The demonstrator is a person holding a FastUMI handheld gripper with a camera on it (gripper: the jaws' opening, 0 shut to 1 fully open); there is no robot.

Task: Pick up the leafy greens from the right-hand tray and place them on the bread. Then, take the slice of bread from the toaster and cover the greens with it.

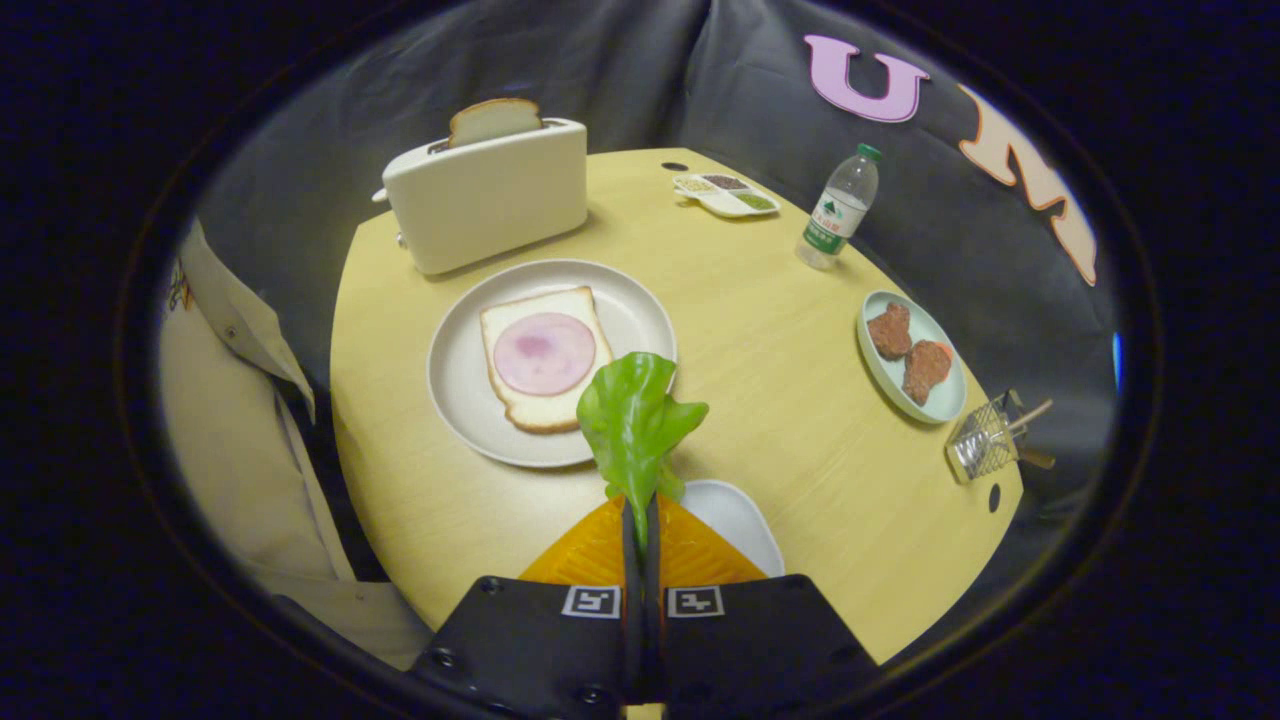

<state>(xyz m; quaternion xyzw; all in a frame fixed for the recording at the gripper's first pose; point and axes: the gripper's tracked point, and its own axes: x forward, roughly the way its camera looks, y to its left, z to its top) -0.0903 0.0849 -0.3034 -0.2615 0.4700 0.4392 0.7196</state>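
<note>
Tongs (640,515) are clamped flat on the stem end of the lettuce leaf (636,420), both fingers pressed together with the leaf standing up just ahead of them. Held by its thin end like this, the broad part of the leaf hangs free, which should let it drape flat once it is lowered. Under the fingers lies a white tray (745,520), so the leaf is already lifted off it and not yet on the bread.

Going from the left: a person's pale sleeve (235,400) sits beside the round wooden table (780,380). At the back of the table stands a white toaster (487,195) with a slice of toast (493,119) poking out of its slot, waiting for the second step. In front of it is a round plate (460,400) carrying a slice of bread (530,405) with a round of ham (544,353) on top. The leaf tip hangs near the plate's close rim, just beside the bread, so I judge the move left is short: forward and a little to the left.

Further right, and well apart from that path, are a small divided dish (722,205), a water bottle (840,208), an oval plate (945,400) with two brown patties (908,350), and a wire basket (985,440). Nothing stands between the leaf and the bread; only the plate's rim needs clearing.
</note>
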